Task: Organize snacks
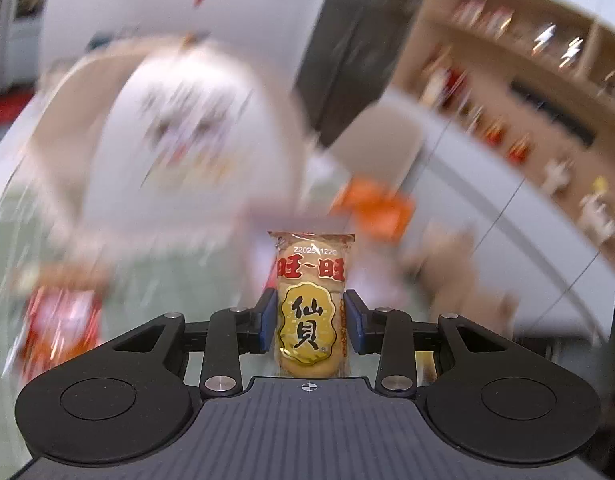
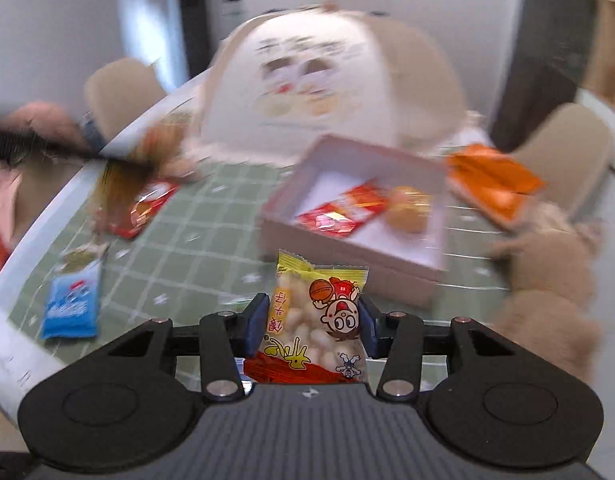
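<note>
Between the blue pads of the left gripper (image 1: 310, 322), a gold rice cracker packet (image 1: 310, 304) is standing upright, pinched on both long sides, while the right gripper (image 2: 312, 326) is clamping a yellow puffed-snack bag (image 2: 317, 328), its pads pressing the bag's edges and the print reading upside down. Both packets are riding clear of the green checked tablecloth (image 2: 187, 256), so two snacks are in hand and apparently on their way to be sorted. Just beyond the right gripper, a shallow pink box (image 2: 347, 264) is already holding red packets (image 2: 339, 212) and a round golden snack (image 2: 407, 210), suggesting the sorting is under way but not finished. Loose items are still waiting on the cloth: a blue packet (image 2: 69, 308) near the left edge and a red packet (image 2: 143, 212) farther back. An orange packet (image 2: 495, 184) is lying beside the box's far corner, and a brown plush toy (image 2: 547, 280) is sitting to the right. Farthest away, a large white bag with a cartoon face (image 2: 307, 76) is looming, blurred.
</note>
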`<state>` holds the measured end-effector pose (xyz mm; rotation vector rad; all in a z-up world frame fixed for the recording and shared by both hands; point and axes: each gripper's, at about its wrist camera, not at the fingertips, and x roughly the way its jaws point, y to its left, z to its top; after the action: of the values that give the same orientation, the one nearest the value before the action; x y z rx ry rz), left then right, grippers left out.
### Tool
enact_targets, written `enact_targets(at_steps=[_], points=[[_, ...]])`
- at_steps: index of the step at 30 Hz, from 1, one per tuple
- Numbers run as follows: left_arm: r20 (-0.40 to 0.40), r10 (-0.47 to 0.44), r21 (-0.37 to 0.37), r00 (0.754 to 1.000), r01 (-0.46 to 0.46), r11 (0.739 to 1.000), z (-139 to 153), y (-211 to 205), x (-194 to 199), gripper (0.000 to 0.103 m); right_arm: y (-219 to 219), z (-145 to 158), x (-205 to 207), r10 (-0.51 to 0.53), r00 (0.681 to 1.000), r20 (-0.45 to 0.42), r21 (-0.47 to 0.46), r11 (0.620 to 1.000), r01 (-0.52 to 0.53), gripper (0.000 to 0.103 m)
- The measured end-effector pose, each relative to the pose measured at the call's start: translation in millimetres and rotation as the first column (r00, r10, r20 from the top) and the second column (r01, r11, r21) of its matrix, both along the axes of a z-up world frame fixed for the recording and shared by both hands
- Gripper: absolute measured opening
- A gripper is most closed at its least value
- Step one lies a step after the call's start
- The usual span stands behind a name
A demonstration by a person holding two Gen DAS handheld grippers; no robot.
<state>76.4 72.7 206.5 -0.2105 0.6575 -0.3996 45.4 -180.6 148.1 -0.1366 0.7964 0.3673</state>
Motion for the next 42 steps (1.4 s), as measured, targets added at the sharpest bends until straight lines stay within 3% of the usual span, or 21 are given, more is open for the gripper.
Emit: enact_targets(at_steps=[1, 3, 4, 6, 7, 11, 16, 18, 19, 22, 26, 29, 32, 37, 40, 42], points=[[0.038, -0.015, -0.052, 0.999, 0.017, 0.998, 7.9, -5.3, 16.0, 0.041, -7.8, 1.2, -1.5, -0.031, 1.0, 0.003, 0.003, 1.0, 0.031, 0.046], [0.039, -0.043, -0.167, 0.998, 0.049, 0.985, 2.8, -13.9, 50.9, 0.046, -19.1, 0.9, -5.1, -0.079, 0.997, -0.002, 0.01, 0.997, 0.079, 0.046], [0.017, -0.049, -0.168, 0.999, 0.051, 0.984, -10.3, -20.9, 70.8, 0.046, -24.5, -0.2, -7.0, -0.095, 0.995, -0.006, 0.014, 0.995, 0.095, 0.046], [-0.027, 0.011, -0.091, 1.0, -0.013, 0.996, -41.1, -35.4, 94.6, 0.042, -32.9, -2.2, -10.3, -0.112, 0.994, -0.007, 0.013, 0.994, 0.112, 0.046], [-0.038, 0.002, -0.089, 0.999, -0.005, 0.996, -52.6, -39.1, 97.9, 0.042, -37.7, -2.1, -13.6, -0.116, 0.993, 0.0, 0.008, 0.993, 0.116, 0.046], [-0.032, 0.013, -0.228, 0.999, -0.02, 0.973, -66.7, -16.8, 77.8, 0.042, -53.9, 4.8, -6.4, -0.135, 0.991, 0.013, 0.047, 0.99, 0.135, 0.046], [-0.058, 0.176, -0.201, 0.983, -0.184, 0.962, -66.6, 39.0, 62.9, 0.042, -49.3, 48.4, 48.5, -0.133, 0.986, 0.103, 0.16, 0.98, 0.116, 0.047], [-0.09, 0.261, -0.186, 0.961, -0.273, 0.944, -70.1, 64.9, 59.0, 0.042, -42.5, 61.0, 85.9, -0.141, 0.984, 0.111, 0.206, 0.972, 0.116, 0.063], [-0.11, 0.311, -0.169, 0.944, -0.326, 0.93, -70.9, 77.9, 57.0, 0.042, -38.0, 63.5, 102.3, -0.15, 0.984, 0.095, 0.202, 0.971, 0.128, 0.079], [-0.117, 0.447, -0.121, 0.887, -0.46, 0.88, -73.9, 125.0, 47.7, 0.042, -22.3, 61.2, 126.2, -0.169, 0.981, 0.093, 0.175, 0.973, 0.151, 0.08], [-0.123, 0.587, -0.017, 0.8, -0.593, 0.805, -83.6, 185.5, 61.8, 0.042, 2.7, 33.2, 105.0, -0.055, 0.998, 0.011, 0.194, 0.98, 0.052, 0.08], [-0.147, 0.614, 0.075, 0.776, -0.61, 0.789, -105.1, 211.9, 92.3, 0.042, 25.5, -2.3, 89.5, -0.007, 0.999, -0.052, 0.099, 0.995, 0.012, 0.08], [-0.164, 0.591, 0.108, 0.79, -0.581, 0.807, -124.5, 223.9, 122.0, 0.042, 40.1, -32.1, 68.0, 0.028, 0.993, -0.117, 0.028, 0.999, -0.025, 0.08], [-0.174, 0.549, 0.235, 0.818, -0.507, 0.829, -148.6, 224.7, 159.6, 0.042, 46.8, -49.9, 42.6, 0.048, 0.985, -0.165, -0.07, 0.996, -0.06, 0.08], [-0.187, 0.495, 0.252, 0.848, -0.446, 0.859, -158.2, 219.1, 156.3, 0.035, 43.3, -51.9, 40.1, 0.034, 0.984, -0.177, -0.099, 0.994, -0.052, 0.08], [-0.187, 0.447, 0.22, 0.875, -0.406, 0.887, -161.1, 210.8, 144.8, 0.032, 41.1, -53.0, 41.3, 0.02, 0.982, -0.188, -0.093, 0.995, -0.038, 0.08]])
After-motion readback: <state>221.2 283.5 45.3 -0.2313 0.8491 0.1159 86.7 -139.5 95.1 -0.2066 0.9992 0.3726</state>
